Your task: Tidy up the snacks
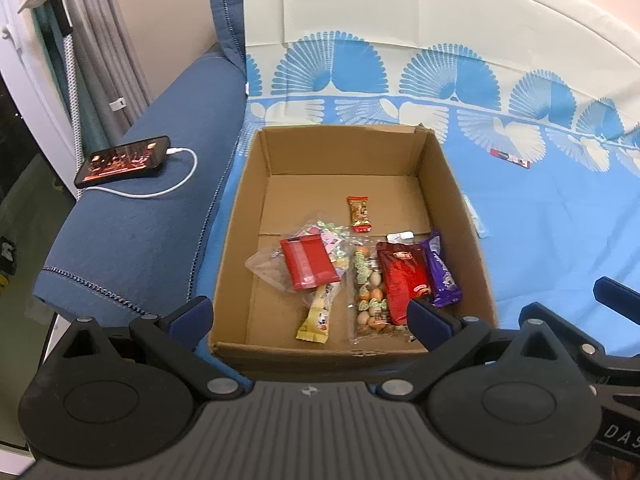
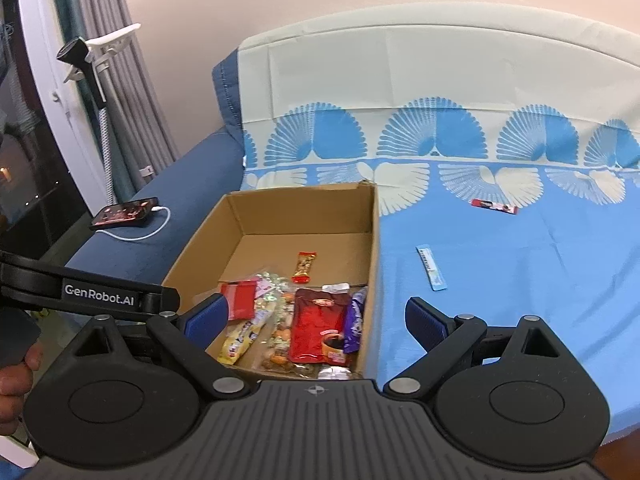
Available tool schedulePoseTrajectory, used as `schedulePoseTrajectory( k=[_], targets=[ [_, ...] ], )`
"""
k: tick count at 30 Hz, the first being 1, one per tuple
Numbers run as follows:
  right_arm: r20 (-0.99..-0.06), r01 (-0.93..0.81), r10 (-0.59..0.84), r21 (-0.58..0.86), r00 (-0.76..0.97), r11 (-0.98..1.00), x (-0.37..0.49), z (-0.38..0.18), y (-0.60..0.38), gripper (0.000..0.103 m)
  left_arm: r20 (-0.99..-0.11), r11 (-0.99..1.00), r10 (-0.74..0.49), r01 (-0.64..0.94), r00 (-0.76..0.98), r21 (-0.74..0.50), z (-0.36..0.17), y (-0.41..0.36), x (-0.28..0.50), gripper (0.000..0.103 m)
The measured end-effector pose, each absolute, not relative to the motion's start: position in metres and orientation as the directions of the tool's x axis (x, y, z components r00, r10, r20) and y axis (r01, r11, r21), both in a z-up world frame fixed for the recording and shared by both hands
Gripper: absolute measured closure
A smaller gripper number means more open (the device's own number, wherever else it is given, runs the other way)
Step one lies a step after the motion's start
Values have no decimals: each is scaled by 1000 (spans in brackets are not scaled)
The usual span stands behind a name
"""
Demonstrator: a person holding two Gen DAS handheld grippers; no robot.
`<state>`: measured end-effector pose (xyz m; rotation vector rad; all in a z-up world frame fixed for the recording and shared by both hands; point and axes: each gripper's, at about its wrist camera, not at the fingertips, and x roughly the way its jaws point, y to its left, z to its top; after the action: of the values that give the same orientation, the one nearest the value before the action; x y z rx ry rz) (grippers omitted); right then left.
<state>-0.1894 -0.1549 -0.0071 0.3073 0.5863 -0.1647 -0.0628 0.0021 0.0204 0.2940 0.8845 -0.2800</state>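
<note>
Snacks are mostly gathered already in the cardboard box (image 1: 452, 184), which sits on the blue patterned cover (image 2: 520, 272) of a sofa, close to its left edge beside the dark blue armrest (image 1: 132, 224). Inside the box, toward its near right corner, lie a red pouch (image 1: 404, 280), a purple chocolate packet (image 1: 442, 274), a clear bag of wrapped candies (image 1: 370, 292), a yellow bar (image 1: 320, 316), a flat red packet (image 1: 308, 262) lying on a clear bag, and, alone nearer the middle of the floor, a small orange-red packet (image 1: 359, 214). Two items are left outside on the cover, to the right of the box: a light blue stick packet (image 2: 431, 267) near the box's right wall, and a red and white bar (image 2: 494, 206) farther toward the back of the seat. The left gripper (image 1: 310, 314) hovers over the near edge of the box with its fingers spread wide and nothing between them. The right gripper (image 2: 316, 320) is also released and empty, held above the box's near right corner. By this showing the job looks well advanced, with these two loose pieces as the visible remainder; the blue stick seems the nearer to reach for the right gripper. A phone (image 1: 122, 162) on a white charging cable (image 1: 176, 184) rests on the armrest and is no part of the sorting.
</note>
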Motion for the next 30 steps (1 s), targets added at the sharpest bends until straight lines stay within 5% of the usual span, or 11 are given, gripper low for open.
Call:
schedulePoseTrajectory(
  k=[17,30],
  targets=[
    [-580,315,-125,240,805,918,-194,-16,-199,7,-810,893,-164,433,563,120,20,-44,-54,0],
    [-566,508,-354,137,745,850,-211,-23,-331,7,-880,839,-329,534,344,-105,20,-183,-10,0]
  ],
)
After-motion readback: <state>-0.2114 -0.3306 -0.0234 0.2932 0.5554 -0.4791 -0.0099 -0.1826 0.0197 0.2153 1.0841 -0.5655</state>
